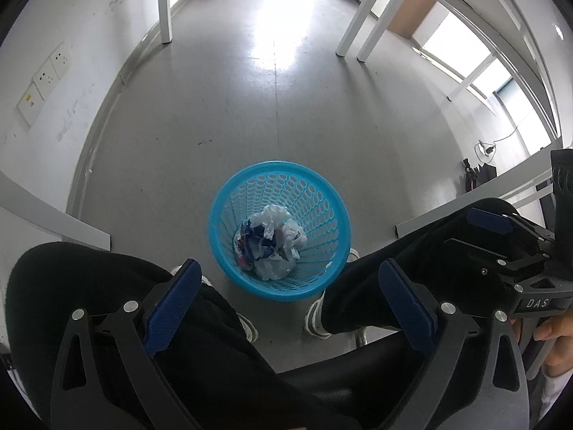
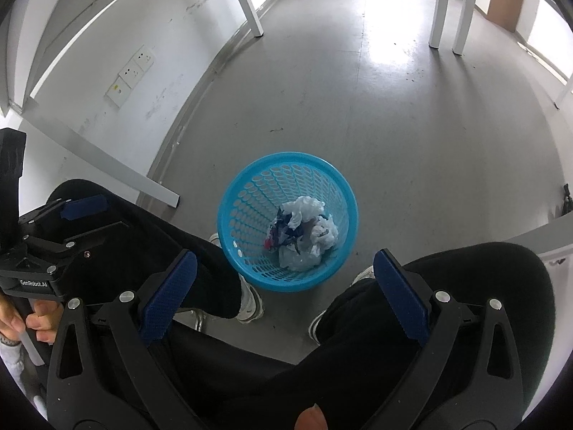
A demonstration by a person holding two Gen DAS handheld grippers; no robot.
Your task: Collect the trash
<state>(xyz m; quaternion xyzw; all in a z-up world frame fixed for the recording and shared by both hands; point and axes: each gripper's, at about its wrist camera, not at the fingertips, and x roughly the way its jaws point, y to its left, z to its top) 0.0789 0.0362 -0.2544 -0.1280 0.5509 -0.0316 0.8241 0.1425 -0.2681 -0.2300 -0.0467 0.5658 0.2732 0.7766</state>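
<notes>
Currently I'm holding both tongs above my knees: left gripper (image 1: 288, 288) is gaping wide with nothing between its blue pads, and right gripper (image 2: 284, 279) is gaping wide and empty too. Crumpled trash (image 1: 270, 242) is sitting at the bottom of the blue basket (image 1: 229, 197), which is standing upright on the grey floor (image 1: 250, 107) between my shoes.

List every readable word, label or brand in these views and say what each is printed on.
"DAS": on the body of the right claw, seen from the left wrist view; it may be cut off.
"GenRobot.AI": on the body of the left claw, seen from the right wrist view.
Printed wrappers in the blue basket: unreadable.
</notes>
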